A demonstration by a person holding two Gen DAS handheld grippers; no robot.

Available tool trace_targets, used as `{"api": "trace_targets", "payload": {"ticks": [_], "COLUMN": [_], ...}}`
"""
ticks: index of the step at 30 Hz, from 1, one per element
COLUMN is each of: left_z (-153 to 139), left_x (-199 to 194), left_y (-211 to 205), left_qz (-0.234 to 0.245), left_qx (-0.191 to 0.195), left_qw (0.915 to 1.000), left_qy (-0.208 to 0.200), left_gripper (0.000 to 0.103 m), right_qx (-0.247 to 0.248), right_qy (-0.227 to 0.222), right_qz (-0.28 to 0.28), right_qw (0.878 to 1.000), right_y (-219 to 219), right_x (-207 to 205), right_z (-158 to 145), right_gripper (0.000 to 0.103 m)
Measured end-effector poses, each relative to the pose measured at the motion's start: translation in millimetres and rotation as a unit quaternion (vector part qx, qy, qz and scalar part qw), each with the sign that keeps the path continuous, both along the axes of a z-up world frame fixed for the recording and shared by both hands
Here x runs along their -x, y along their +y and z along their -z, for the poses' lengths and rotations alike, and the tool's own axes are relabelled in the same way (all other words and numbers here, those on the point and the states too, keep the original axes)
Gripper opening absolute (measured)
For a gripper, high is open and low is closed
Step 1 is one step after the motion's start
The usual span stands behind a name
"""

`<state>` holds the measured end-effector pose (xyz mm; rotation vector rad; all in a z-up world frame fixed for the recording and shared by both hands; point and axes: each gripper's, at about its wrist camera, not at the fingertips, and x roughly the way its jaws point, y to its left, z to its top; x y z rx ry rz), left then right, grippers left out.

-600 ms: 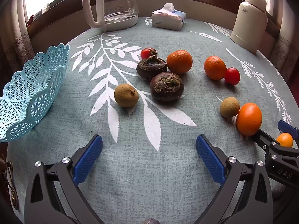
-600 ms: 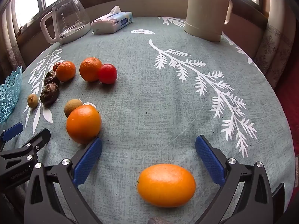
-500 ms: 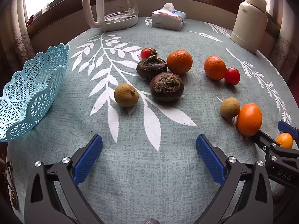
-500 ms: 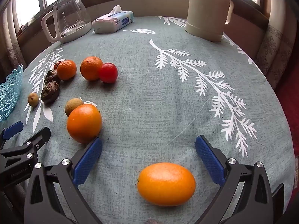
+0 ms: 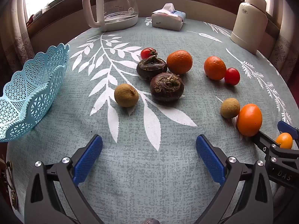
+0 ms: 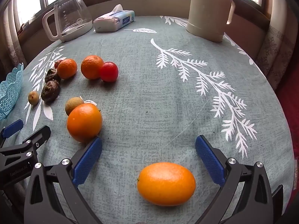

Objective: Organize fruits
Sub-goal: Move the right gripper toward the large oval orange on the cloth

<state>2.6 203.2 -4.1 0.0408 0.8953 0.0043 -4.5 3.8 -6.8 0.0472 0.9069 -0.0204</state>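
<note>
Fruits lie scattered on the round table. In the left wrist view my left gripper [image 5: 149, 150] is open over bare cloth, short of a tan longan [image 5: 126, 95] and two dark water chestnuts [image 5: 166, 86]. Behind them sit two mandarins [image 5: 179, 61], two cherry tomatoes [image 5: 232, 76], another longan [image 5: 230, 108] and an orange kumquat [image 5: 249, 119]. The blue lace basket [image 5: 29, 97] stands at the left edge. My right gripper [image 6: 148, 149] is open, with a kumquat [image 6: 166, 183] lying between its fingers, untouched. The right gripper [image 5: 284, 136] shows at the left view's right edge.
A glass kettle [image 5: 114, 3], a tissue box [image 5: 168, 18] and a cream thermos jug [image 5: 248, 20] stand along the far rim by the window. The table edge drops off at right [image 6: 287, 130]. The other gripper's frame [image 6: 20, 149] sits at lower left of the right view.
The right gripper has crept slightly forward and right, so the kumquat sits a little lower between its fingers. The left view is almost unchanged.
</note>
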Motion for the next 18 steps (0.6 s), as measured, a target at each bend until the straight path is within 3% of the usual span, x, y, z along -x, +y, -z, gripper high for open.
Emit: {"api": "trace_targets", "payload": {"ticks": [18], "left_z": [0.8], "left_x": [-0.1], "left_y": [0.5], "left_qz": [0.000], "left_qx": [0.001], "left_qw": [1.0000], "left_qy": [0.000], "left_gripper": [0.101], "right_qx": [0.001], "right_qy": [0.001], "right_qz": [-0.006], "right_qw": [1.000], "right_y": [1.7], "right_x": [-1.2], "right_z": [-4.5], "right_gripper": [0.098]}}
